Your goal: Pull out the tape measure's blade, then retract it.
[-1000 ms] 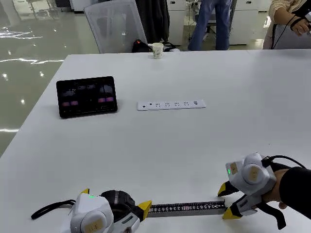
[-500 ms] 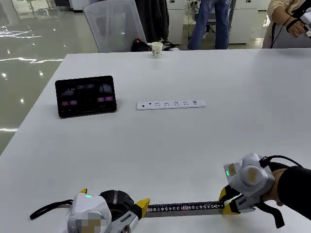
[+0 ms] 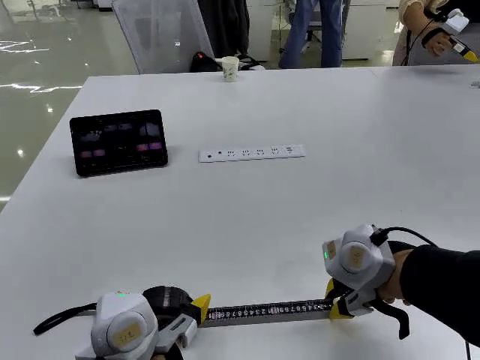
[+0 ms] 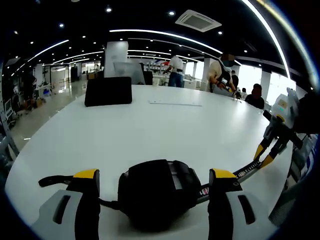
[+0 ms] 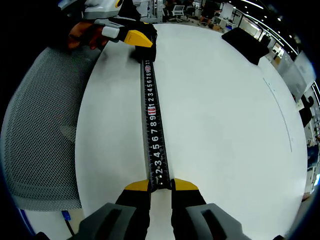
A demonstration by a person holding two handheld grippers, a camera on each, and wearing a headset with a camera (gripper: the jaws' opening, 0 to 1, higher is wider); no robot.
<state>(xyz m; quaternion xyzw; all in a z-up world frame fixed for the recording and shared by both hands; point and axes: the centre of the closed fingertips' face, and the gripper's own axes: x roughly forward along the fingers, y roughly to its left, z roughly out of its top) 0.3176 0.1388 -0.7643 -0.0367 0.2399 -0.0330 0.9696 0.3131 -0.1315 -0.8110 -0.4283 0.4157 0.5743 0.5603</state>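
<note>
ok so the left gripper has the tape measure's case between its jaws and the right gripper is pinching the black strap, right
Not the strap. The right gripper is pinching the tip of the pulled-out blade, as the right gripper view shows. The left gripper does have the case between its jaws.

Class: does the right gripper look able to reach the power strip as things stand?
Probably not yet: the right gripper is shut on the tape blade. Bare table lies between it and the power strip, so only that grip hinders it.
</note>
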